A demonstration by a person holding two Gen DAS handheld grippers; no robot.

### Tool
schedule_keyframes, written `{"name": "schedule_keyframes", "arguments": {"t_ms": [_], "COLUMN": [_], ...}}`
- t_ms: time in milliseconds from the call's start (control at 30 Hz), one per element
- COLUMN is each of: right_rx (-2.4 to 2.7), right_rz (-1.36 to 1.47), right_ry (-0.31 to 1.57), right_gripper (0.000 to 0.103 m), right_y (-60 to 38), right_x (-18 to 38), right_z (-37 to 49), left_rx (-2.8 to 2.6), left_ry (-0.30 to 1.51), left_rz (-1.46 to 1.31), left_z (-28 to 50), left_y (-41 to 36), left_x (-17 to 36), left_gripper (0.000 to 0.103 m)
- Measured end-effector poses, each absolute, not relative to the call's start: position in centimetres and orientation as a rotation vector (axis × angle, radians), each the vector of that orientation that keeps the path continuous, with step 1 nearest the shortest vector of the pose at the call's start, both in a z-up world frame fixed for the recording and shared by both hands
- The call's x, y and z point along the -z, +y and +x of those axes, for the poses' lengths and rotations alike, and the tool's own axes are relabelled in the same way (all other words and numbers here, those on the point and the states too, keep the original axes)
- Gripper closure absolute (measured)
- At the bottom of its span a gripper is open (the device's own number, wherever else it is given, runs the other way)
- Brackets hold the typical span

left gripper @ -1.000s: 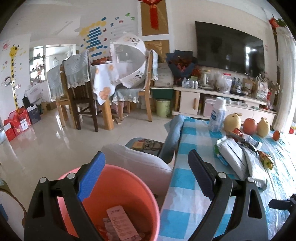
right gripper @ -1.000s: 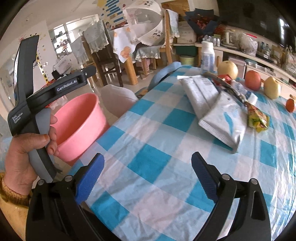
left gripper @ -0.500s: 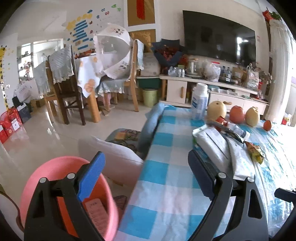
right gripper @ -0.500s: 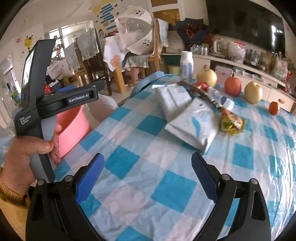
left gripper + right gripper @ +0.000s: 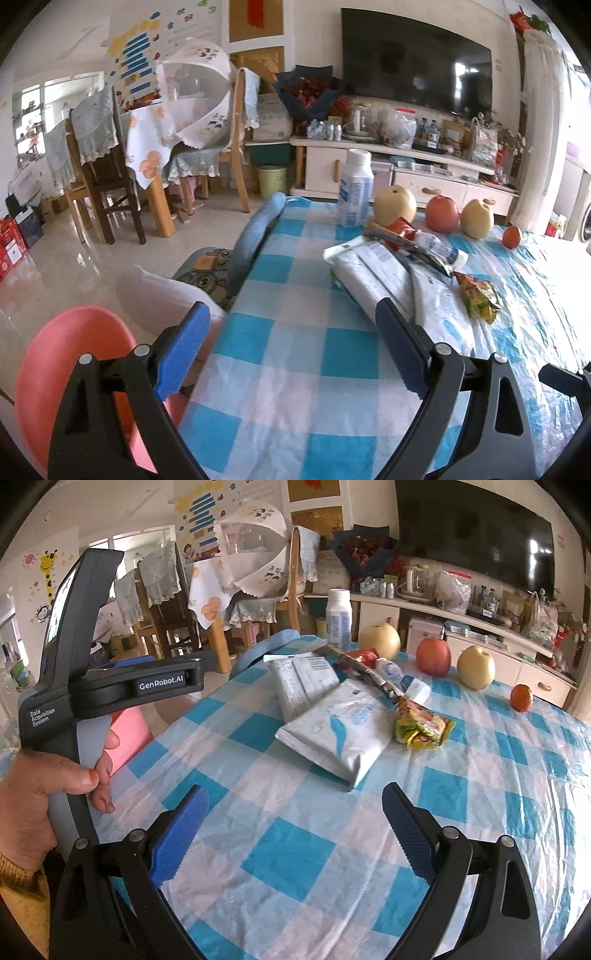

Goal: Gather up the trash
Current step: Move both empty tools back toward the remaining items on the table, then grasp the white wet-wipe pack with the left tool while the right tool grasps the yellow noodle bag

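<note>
On the blue-checked tablecloth lies a heap of trash: two white plastic packs, a yellow-green snack wrapper, a long dark wrapper and a small crushed bottle. A pink bin stands on the floor left of the table. My left gripper hangs open over the table's near left edge, empty. My right gripper is open and empty too, short of the white packs. A hand holds the left gripper's handle.
A white bottle, two pears, an apple and a small orange stand along the table's far side. A blue chair back and a white cushion sit at the table's left. Dining chairs and a TV cabinet lie beyond.
The left gripper swung right, from above the pink bin to over the table edge. The right gripper moved forward toward the trash heap. Both stayed open.
</note>
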State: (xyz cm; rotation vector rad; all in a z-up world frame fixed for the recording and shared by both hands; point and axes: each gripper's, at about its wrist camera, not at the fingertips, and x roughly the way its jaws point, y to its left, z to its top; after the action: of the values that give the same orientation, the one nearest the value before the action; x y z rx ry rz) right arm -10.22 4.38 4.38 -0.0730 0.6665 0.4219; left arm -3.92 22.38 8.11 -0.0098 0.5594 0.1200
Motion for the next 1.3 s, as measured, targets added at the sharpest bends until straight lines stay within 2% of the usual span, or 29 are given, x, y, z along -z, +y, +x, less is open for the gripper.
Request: {"name": "schedule_keyframes", "arguments": {"t_ms": [1300], "right_rx": [-0.325], "right_rz": [-0.069], "right_ry": [0.718], "right_gripper": [0.009], "right_y": [-0.5], "right_x": [-3.6], "right_z": [-6.0], "left_rx": [0.015], "left_ry": [0.717], "left_rz": [-0.053], "left_z": [1.7], "left_y": [14.7], "left_x": [-6.0], "left_gripper": [0.011]}}
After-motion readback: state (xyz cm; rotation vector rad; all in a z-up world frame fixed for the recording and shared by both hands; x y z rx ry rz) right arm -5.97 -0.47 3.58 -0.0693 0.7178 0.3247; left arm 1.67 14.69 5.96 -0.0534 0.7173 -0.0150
